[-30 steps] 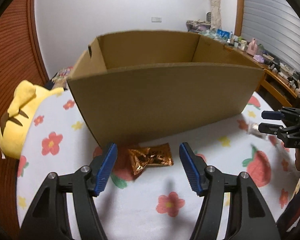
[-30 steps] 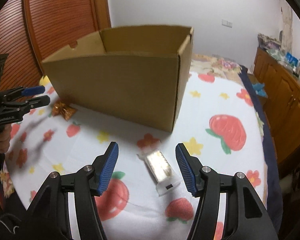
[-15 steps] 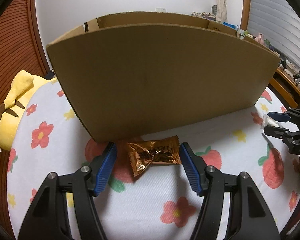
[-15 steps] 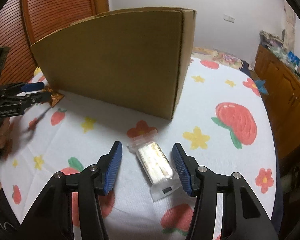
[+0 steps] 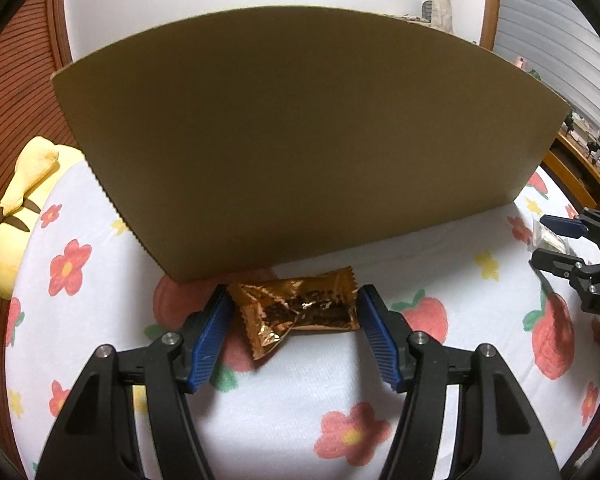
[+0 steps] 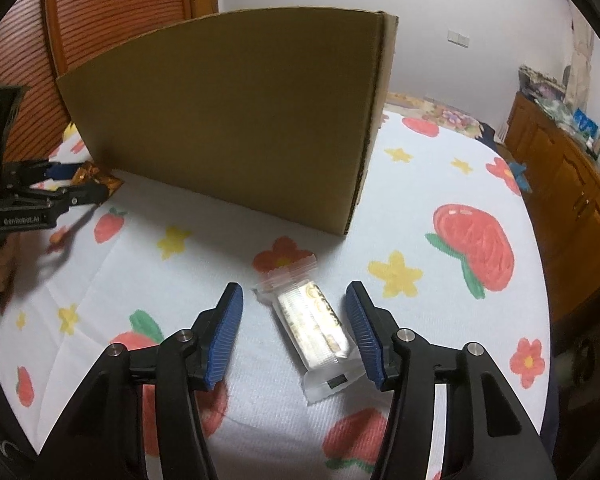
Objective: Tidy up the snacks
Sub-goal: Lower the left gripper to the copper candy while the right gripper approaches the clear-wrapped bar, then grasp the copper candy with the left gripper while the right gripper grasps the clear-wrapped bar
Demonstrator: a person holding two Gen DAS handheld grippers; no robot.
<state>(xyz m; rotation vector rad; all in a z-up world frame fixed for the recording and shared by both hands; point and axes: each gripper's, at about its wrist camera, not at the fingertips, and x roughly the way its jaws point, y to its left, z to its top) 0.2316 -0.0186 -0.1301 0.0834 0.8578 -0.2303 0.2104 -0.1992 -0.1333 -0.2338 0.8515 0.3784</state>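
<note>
Both jaws are released, each pair standing around a snack and not yet pressing on it. On the left gripper [image 5: 294, 334] the jaws have just been closing: the blue pads are now almost at the two ends of the copper foil packet [image 5: 300, 309], while a second ago this packet lay further ahead of them and the inside of the cardboard box [image 5: 296, 140] could be seen from above. Now only the near wall of the box fills the view, so the left hand has come down and closer. On the right gripper [image 6: 294, 338] the jaws have just been opening a little, and the clear-wrapped bar [image 6: 314, 330] lies between them on a slant, its lower end close to the right pad. I judge that both hands are ready to grasp, and after that each snack must be lifted over the wall into the box. The foil packet is crumpled and shiny, with zigzag sealed ends, and it lies on the flowered bedcover [image 6: 236, 240] just beside the foot of the box. The bar is pale and ribbed inside transparent wrap, near the box corner.
</note>
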